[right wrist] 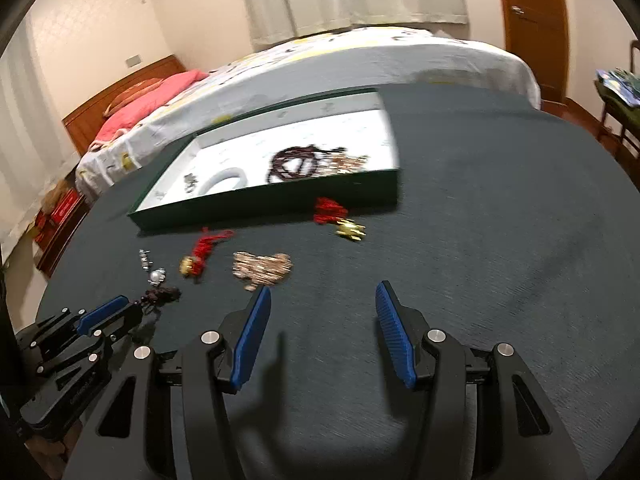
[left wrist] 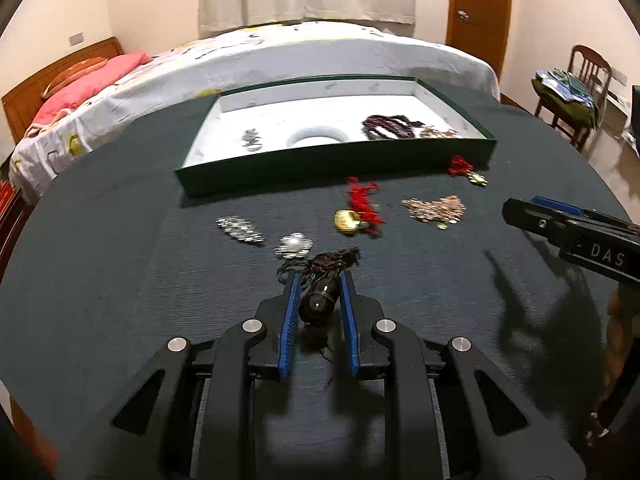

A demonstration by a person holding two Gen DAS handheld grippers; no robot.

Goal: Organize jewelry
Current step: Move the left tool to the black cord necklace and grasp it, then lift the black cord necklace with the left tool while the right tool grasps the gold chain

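My left gripper (left wrist: 320,280) is shut on a dark brown beaded necklace (left wrist: 320,300), just above the dark table. In the right wrist view it (right wrist: 132,308) shows at the far left with the necklace (right wrist: 162,295) at its tips. My right gripper (right wrist: 322,292) is open and empty over the table. A green tray (left wrist: 336,160) with a white lining holds a white bangle (left wrist: 318,136), dark beads (left wrist: 390,126) and a small silver piece (left wrist: 252,141). On the table lie a silver clip (left wrist: 239,230), a pearl brooch (left wrist: 294,246), a gold pendant on red cord (left wrist: 356,212) and a rose-gold chain (left wrist: 436,209).
A second red-corded gold charm (left wrist: 466,170) lies against the tray's front right corner. A bed (left wrist: 280,56) stands behind the table. A chair with clothes (left wrist: 572,92) stands at the right, near a wooden door (left wrist: 478,8).
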